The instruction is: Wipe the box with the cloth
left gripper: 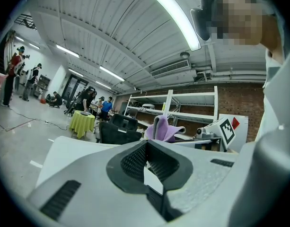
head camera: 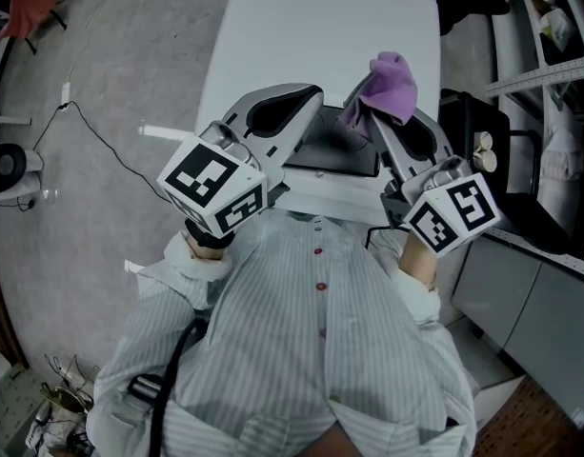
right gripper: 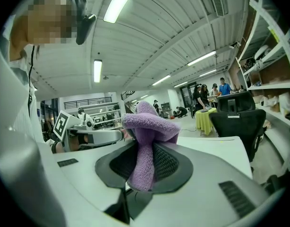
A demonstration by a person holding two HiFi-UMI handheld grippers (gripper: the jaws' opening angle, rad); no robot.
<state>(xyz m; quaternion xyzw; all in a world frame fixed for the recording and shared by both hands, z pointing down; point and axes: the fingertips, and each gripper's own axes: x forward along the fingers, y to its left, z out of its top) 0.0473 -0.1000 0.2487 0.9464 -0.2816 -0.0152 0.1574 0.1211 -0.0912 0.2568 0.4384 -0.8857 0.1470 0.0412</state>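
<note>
A: Right side?
B: Right gripper (right gripper: 144,157) is clamped on the purple cloth (right gripper: 152,124). The cloth bunches up above the jaws, held over the near edge of the white table (head camera: 311,27).
A: Left?
B: Left gripper (left gripper: 147,150) has its jaws pressed together with nothing between them.
A: Box?
B: Dark box (head camera: 334,155) is at the table's near edge, between both grippers, partly hidden.

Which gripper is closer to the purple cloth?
Right. The right gripper pinches the purple cloth between its jaws; the left gripper sits beside it, not touching.
</note>
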